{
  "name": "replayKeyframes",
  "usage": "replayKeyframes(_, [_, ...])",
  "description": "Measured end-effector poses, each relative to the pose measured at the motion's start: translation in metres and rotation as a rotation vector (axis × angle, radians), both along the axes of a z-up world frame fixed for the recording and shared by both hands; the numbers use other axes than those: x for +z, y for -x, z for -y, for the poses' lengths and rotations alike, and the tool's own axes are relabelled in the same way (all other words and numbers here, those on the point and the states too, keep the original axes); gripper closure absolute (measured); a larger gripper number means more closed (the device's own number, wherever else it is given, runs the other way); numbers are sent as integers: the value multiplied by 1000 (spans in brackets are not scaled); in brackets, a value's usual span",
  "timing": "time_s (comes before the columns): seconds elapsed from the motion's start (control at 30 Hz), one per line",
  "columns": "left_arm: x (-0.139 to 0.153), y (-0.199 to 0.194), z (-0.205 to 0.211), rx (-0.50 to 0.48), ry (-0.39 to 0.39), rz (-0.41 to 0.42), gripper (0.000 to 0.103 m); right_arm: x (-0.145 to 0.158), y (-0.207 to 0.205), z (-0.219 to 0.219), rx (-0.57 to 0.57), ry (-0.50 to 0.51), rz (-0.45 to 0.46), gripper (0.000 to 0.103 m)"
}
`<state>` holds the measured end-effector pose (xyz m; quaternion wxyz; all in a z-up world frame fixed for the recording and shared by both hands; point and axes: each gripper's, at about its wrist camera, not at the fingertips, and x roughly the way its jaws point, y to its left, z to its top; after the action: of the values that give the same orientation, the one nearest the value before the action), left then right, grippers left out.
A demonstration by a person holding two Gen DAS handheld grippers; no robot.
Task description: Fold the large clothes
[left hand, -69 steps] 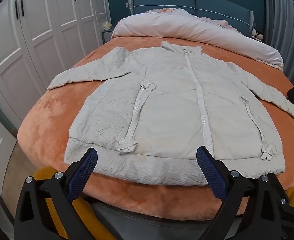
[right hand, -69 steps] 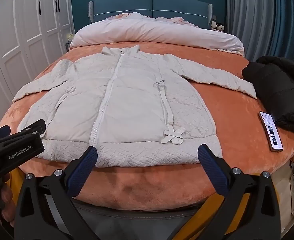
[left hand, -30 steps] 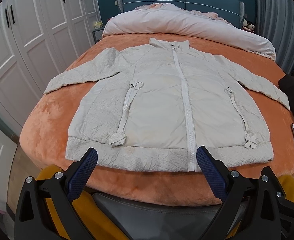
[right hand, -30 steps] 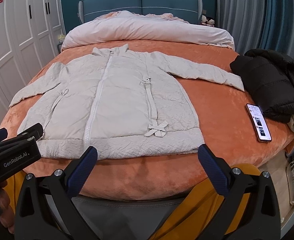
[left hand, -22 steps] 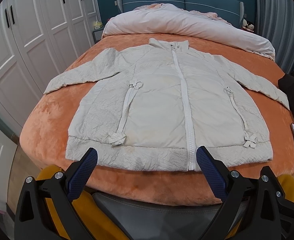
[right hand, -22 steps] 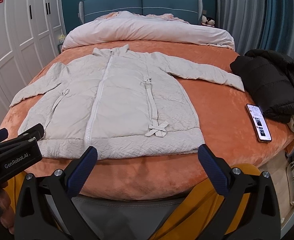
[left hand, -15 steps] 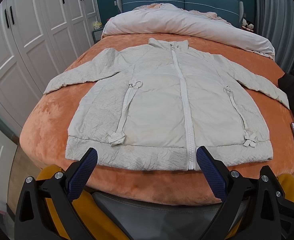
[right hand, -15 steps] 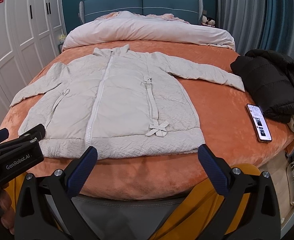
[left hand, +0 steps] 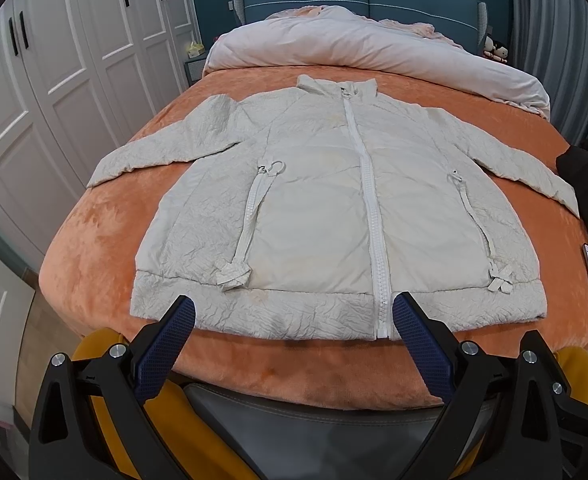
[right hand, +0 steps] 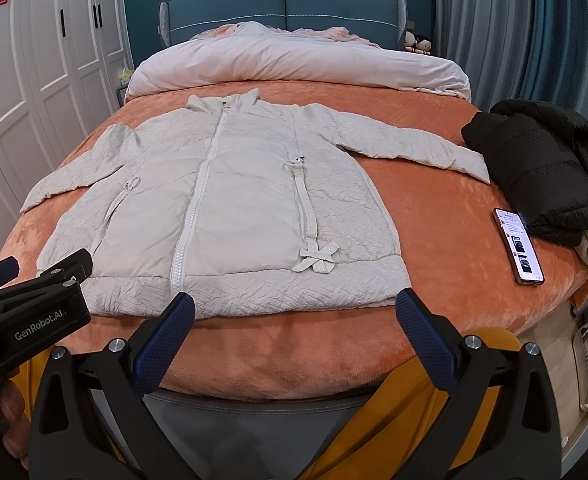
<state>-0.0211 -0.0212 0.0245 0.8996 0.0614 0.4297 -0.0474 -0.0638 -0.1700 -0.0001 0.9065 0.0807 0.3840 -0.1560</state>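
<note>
A cream zip-up jacket (left hand: 326, 208) lies flat and face up on the orange bed cover (left hand: 93, 240), sleeves spread to both sides, hem toward me. It also shows in the right wrist view (right hand: 233, 208). My left gripper (left hand: 294, 320) is open and empty, hovering just short of the hem near the zipper's bottom end. My right gripper (right hand: 294, 316) is open and empty, above the bed's front edge near the hem's right half. The left gripper's body (right hand: 25, 304) shows at the left of the right wrist view.
A black jacket (right hand: 542, 168) lies bunched at the bed's right side, with a phone (right hand: 518, 246) beside it. A pale duvet (right hand: 294, 64) is heaped at the blue headboard. White wardrobe doors (left hand: 53, 80) stand left. Yellow trouser legs (left hand: 93, 360) sit below the grippers.
Both views pulled back from the bed over the first second, bringing the whole jacket into view. Since then almost nothing has moved. Both grippers stayed open.
</note>
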Motion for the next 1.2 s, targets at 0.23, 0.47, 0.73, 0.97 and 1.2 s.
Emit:
replayKeyframes(0.23, [0, 0, 0, 0, 0, 0, 6, -1, 0, 1, 0, -1, 0, 5])
replayKeyframes(0.47, [0, 1, 0, 0, -1, 1, 6, 0, 0, -1, 3, 0, -3, 5])
replayKeyframes(0.73, [-8, -4, -2, 2, -8, -16, 6, -7, -5, -4, 4, -4, -18, 5])
replayKeyframes(0.97, [-20, -21, -2, 17, -26, -38, 6, -19, -18, 9, 1, -20, -38, 5])
replayKeyframes(1.2, [-29, -75, -8, 43, -12, -29, 6, -37, -69, 86, -37, -117, -17, 5])
